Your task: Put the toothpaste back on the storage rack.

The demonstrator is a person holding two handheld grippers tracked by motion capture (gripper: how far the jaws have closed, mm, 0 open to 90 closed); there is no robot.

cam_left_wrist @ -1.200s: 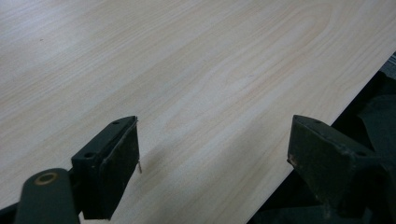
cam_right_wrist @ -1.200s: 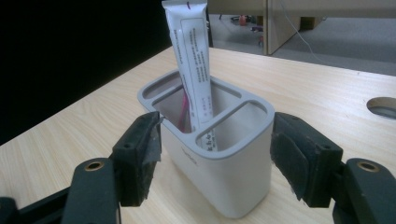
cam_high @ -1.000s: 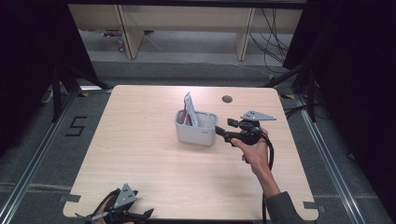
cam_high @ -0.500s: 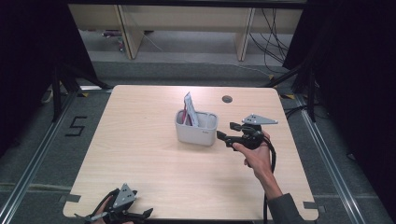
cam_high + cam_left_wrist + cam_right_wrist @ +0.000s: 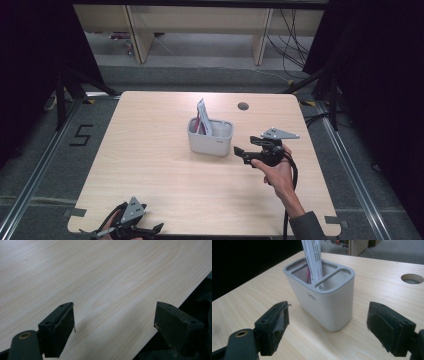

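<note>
A grey holder [image 5: 210, 137] with several compartments stands upright near the middle of the table. A white tube [image 5: 202, 117] and something pink lean in its left part. In the right gripper view the holder [image 5: 324, 297] is close ahead, with the tube [image 5: 313, 257] rising out of it. My right gripper [image 5: 241, 154] hangs just right of the holder without touching it. Its jaws have just been opening, and they stand open [image 5: 329, 315] with nothing between them. My left gripper [image 5: 150, 231] lies at the table's near left edge, open [image 5: 115, 317] over bare wood.
A round cable hole [image 5: 243, 106] lies behind the holder, to the right. The wooden table [image 5: 150, 150] has broad bare room left of and in front of the holder. Dark floor and metal rails surround the table, and shelving stands behind it.
My right gripper has drawn back from the holder's right wall, toward the person and to the right, and its jaws have spread. The left gripper and the holder have stayed put.
</note>
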